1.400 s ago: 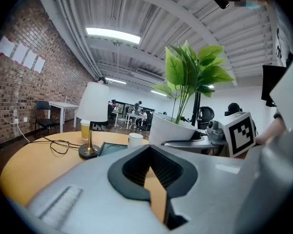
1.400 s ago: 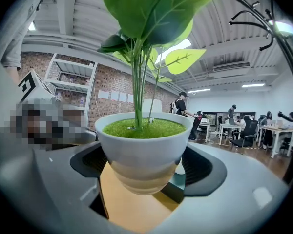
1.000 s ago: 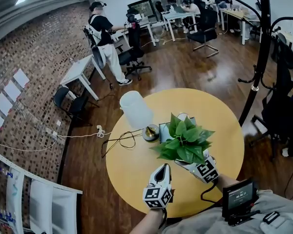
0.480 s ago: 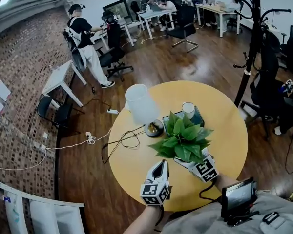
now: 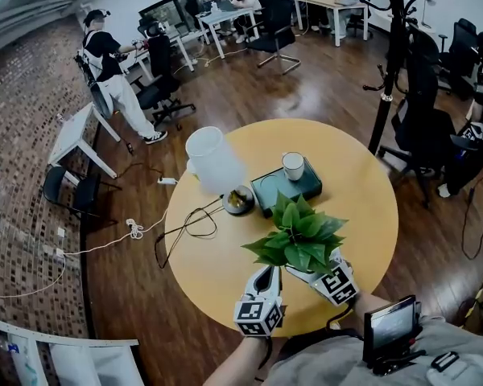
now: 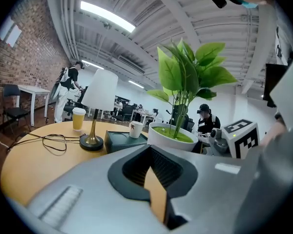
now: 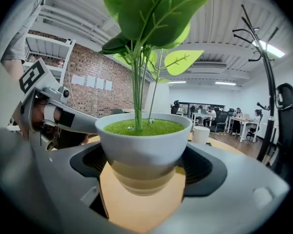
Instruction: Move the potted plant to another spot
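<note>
The biggest thing in my head view is the round yellow table point(image 5: 213, 260), filling the middle of the frame. On its upper left part stands a lamp point(image 5: 213, 161) with a white shade and a brass foot. The potted plant point(image 5: 298, 236) sits lower centre in that view, near the table edge closest to me, its green leaves spreading over a white pot. Just above it in the frame lies a dark teal box point(image 5: 286, 187), close to the lamp's foot. My right gripper point(image 5: 306, 270) comes in from the lower right and has the pot. In the right gripper view the jaws are spread wide around the white bowl and press on both its sides, with yellow tabletop showing underneath. I can't tell whether the pot is resting on the table or clear of it. My left gripper point(image 5: 266, 275) hangs just left of the plant, its jaws drawn together with only a sliver of table showing between them, holding nothing. A white cup point(image 5: 293, 166) stands on the box, and a black cable point(image 5: 185, 223) loops across the table's left side.
</note>
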Available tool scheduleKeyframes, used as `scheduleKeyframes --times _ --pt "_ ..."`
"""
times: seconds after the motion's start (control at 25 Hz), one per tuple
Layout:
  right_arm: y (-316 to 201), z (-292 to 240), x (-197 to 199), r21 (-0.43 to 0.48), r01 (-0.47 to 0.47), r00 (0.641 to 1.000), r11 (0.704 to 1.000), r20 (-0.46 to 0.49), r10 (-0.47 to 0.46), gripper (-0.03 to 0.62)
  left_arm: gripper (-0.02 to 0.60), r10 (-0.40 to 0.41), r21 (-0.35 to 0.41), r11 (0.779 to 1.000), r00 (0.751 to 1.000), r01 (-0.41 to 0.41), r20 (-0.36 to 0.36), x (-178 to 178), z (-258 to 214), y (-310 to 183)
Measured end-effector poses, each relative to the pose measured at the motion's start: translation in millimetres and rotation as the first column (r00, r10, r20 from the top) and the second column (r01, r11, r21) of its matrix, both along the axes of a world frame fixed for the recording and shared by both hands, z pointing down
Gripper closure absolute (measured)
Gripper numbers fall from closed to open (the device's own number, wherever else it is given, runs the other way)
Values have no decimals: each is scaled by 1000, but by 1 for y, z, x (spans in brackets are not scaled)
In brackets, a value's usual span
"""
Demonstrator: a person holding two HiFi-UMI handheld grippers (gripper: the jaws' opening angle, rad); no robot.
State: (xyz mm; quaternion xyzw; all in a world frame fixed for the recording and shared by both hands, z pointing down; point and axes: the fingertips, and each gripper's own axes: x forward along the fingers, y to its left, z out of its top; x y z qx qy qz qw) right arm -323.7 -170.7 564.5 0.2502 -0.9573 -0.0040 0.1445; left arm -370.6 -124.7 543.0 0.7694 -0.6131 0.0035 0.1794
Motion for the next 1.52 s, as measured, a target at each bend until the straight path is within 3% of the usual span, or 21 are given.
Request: scheduleKeyframes --times 0.8,1.52 --pt "48 58 99 -111 65 998 992 11 -65 109 580 -36 -102 994 999 37 12 108 49 35" --pt "56 116 106 -163 49 998 985 -17 -53 109 580 -12 -220 975 1000 11 -6 118 111 43"
